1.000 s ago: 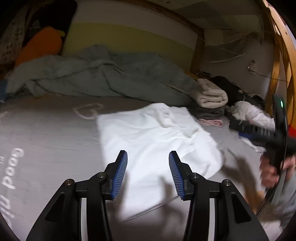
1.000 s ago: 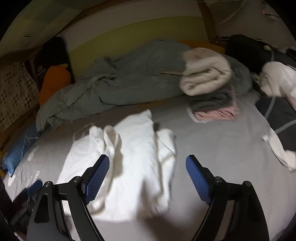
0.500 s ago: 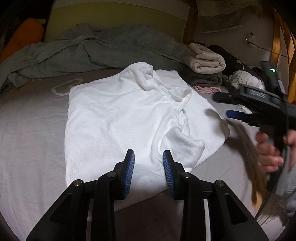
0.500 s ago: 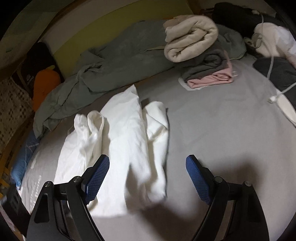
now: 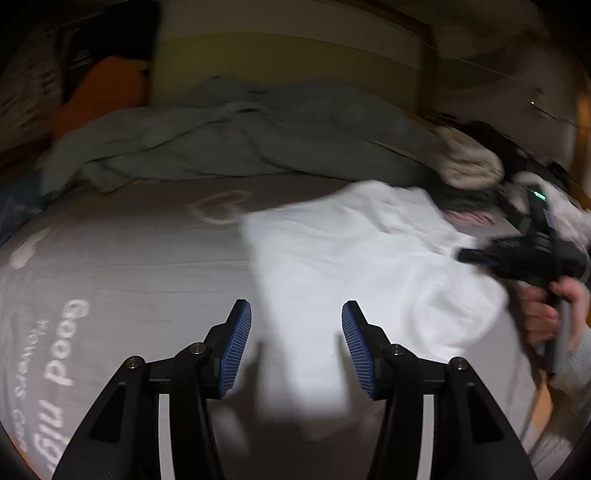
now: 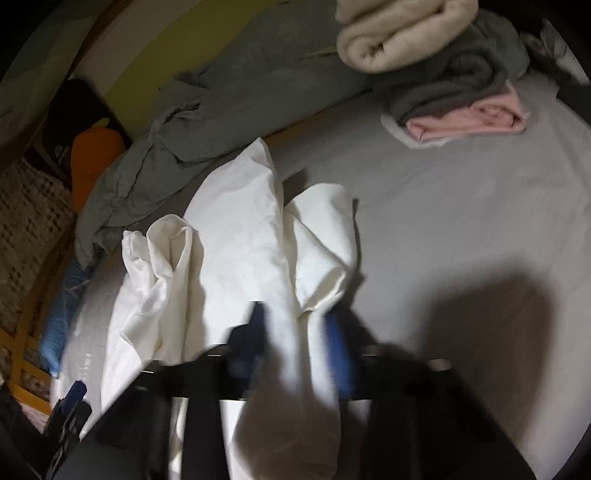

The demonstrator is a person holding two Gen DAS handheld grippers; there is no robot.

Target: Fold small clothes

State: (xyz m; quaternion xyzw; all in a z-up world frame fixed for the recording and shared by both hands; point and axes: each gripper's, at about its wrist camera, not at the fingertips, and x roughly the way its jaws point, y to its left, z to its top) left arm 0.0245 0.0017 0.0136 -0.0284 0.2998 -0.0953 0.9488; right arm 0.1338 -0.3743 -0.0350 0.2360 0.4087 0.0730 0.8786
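White garment [image 6: 240,236], long axis toward 12 o'clock on grey bed [image 6: 461,221]; right gripper [image 6: 299,332] closing, apparently pinching its near edge; left gripper [image 5: 295,343] parted, just opening, holding nothing.

The white garment [image 6: 236,236] is thin matt cloth, softly creased, brighter where the light falls on it; the bed sheet [image 5: 129,266] under it is smooth grey cloth with pale printed lettering; the rumpled blanket [image 6: 207,122] at the back is dull grey-green fabric; the rolled cream towel [image 6: 399,33] looks thick and fleecy, the folded pink piece [image 6: 469,120] beneath it finer and flat; the left gripper [image 5: 296,341] is matt black plastic with ribbed blue rubbery pads [image 5: 236,347] and small shiny metal bolts; the bed frame [image 6: 22,343] is varnished wood.
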